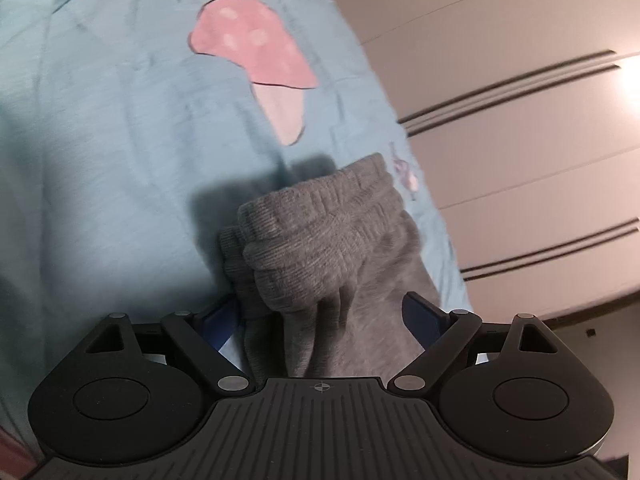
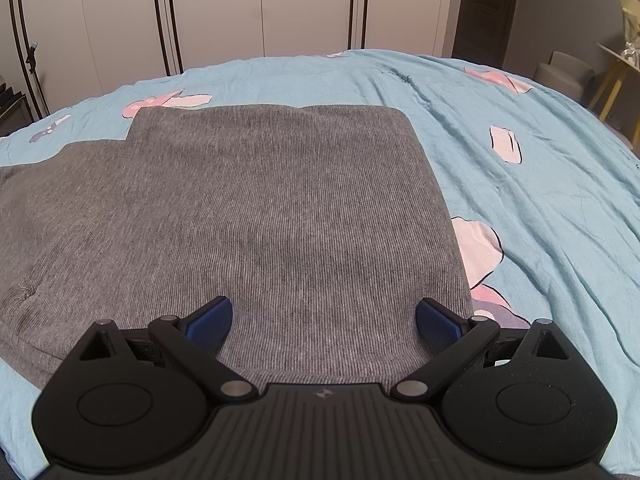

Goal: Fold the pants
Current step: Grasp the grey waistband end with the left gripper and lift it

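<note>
Grey knit pants point(image 2: 256, 216) lie flat on a light blue bedsheet point(image 2: 520, 168), seen in the right wrist view. My right gripper point(image 2: 322, 322) hovers over their near edge, its blue fingers point(image 2: 208, 322) wide apart and empty. In the left wrist view the ribbed cuff end of the pants point(image 1: 324, 240) is bunched between my left gripper's point(image 1: 320, 320) blue fingers point(image 1: 422, 314), raised above the sheet point(image 1: 120, 140). The fingers stand fairly wide around the thick bundle; the left finger is mostly hidden by cloth.
The sheet carries pink prints, including a mushroom point(image 1: 256, 60). White wardrobe doors point(image 2: 260, 8) stand beyond the bed. A dark door point(image 2: 486, 8), a grey stool point(image 2: 564, 74) and a yellow-legged table point(image 2: 616, 76) are at the right.
</note>
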